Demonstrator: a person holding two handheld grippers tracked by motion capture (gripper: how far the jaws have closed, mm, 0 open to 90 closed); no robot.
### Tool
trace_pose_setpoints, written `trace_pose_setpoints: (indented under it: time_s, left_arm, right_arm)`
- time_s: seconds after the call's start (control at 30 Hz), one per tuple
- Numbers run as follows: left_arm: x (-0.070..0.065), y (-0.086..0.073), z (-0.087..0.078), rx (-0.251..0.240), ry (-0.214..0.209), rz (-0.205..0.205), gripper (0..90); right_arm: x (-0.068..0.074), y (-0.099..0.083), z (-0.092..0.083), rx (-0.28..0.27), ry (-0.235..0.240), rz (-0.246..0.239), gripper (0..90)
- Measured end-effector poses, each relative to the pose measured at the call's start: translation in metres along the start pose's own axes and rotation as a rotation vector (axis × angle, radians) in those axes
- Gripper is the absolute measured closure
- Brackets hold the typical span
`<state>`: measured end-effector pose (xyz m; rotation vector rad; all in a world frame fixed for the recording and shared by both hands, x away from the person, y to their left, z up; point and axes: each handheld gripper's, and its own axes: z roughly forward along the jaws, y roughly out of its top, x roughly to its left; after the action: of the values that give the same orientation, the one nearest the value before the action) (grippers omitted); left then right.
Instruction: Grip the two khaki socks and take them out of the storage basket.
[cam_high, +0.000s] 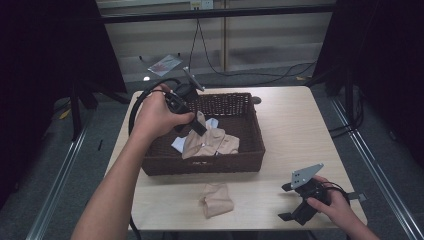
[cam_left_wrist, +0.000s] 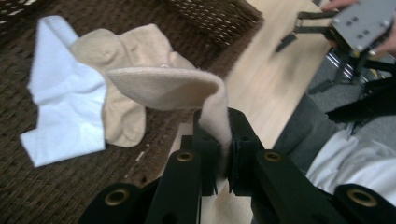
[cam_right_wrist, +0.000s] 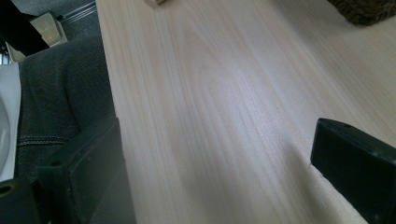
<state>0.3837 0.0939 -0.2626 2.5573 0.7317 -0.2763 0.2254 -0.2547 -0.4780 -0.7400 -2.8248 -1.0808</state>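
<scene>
While my left gripper (cam_left_wrist: 223, 154) pinches a beige sock (cam_left_wrist: 173, 86) tight between its jaws above the wicker basket (cam_high: 250, 160), with a white sock (cam_left_wrist: 65, 116) just beyond it, my right gripper (cam_high: 290, 202) rests wide open and empty on the table (cam_right_wrist: 224, 116).

Table (cam_high: 290, 130): pale wood top, rounded corners, centre of the high view. Directly on it: dark brown wicker basket (cam_high: 205, 162), centre-left; crumpled beige sock (cam_high: 216, 200), lower centre, just below the basket; right tongs (cam_high: 287, 202) resting at lower right.
</scene>
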Motion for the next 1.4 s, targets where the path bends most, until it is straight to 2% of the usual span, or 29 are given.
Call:
trace_pose_setpoints:
  time_s: [0.17, 0.2, 0.33, 0.47, 0.7, 0.73, 0.77, 0.8, 0.83, 0.87, 0.9, 0.97, 1.03, 1.07, 1.3, 1.4]
  left_arm:
    - [-0.011, -0.004, 0.001, 0.000, -0.009, 0.040, 84.0]
    - [-0.017, -0.006, 0.004, -0.002, -0.022, 0.060, 83.9]
    - [-0.029, -0.012, 0.013, -0.008, -0.035, 0.095, 83.8]
    - [-0.038, -0.016, 0.023, 0.010, -0.049, 0.131, 83.7]
    - [-0.044, -0.024, 0.038, 0.017, -0.061, 0.146, 82.6]
    - [-0.046, -0.027, 0.043, 0.014, -0.057, 0.154, 80.2]
    - [-0.046, -0.027, 0.043, 0.014, -0.057, 0.154, 72.9]
    - [-0.047, -0.029, 0.051, 0.006, -0.058, 0.150, 57.7]
    - [-0.047, -0.029, 0.051, 0.006, -0.058, 0.150, 41.1]
    - [-0.047, -0.032, 0.058, 0.029, -0.032, 0.166, 31.7]
    - [-0.046, -0.033, 0.061, 0.044, -0.018, 0.160, 28.3]
    - [-0.045, -0.035, 0.063, 0.038, -0.003, 0.152, 19.8]
    - [-0.044, -0.038, 0.066, 0.038, 0.011, 0.147, 16.5]
    - [-0.042, -0.040, 0.067, 0.033, 0.017, 0.159, 14.7]
    - [-0.037, -0.055, 0.069, 0.002, 0.064, 0.159, 10.2]
    - [-0.035, -0.060, 0.071, -0.004, 0.066, 0.149, 9.3]
  right_arm:
    - [0.000, 0.000, 0.001, 0.003, 0.006, 0.002, 1.9]
    - [0.000, 0.000, 0.001, -0.002, 0.007, -0.002, 2.0]
    - [0.000, 0.000, 0.001, 0.002, 0.006, -0.002, 1.9]
    - [0.001, 0.000, 0.001, 0.004, 0.007, 0.000, 2.0]
    - [0.001, 0.000, 0.001, 0.004, 0.006, 0.000, 1.9]
    - [0.001, 0.000, 0.001, 0.004, 0.006, 0.000, 2.0]
    - [0.001, 0.000, 0.001, 0.004, 0.006, 0.000, 2.0]
    - [0.001, 0.000, 0.001, 0.004, 0.007, 0.001, 1.9]
    - [0.001, 0.000, 0.001, 0.008, 0.003, 0.006, 1.9]
    - [0.001, 0.000, 0.001, 0.007, 0.004, 0.004, 1.9]
    - [0.002, 0.000, 0.001, 0.009, 0.003, 0.004, 2.0]
    - [0.002, 0.000, 0.001, 0.007, 0.006, 0.000, 2.0]
    - [0.002, 0.000, 0.001, 0.005, 0.003, -0.004, 1.9]
    - [0.002, 0.001, 0.001, 0.006, 0.002, 0.000, 1.9]
    - [0.002, 0.001, 0.001, 0.008, 0.001, -0.001, 1.9]
    - [0.002, 0.001, 0.001, 0.008, 0.001, 0.007, 1.9]
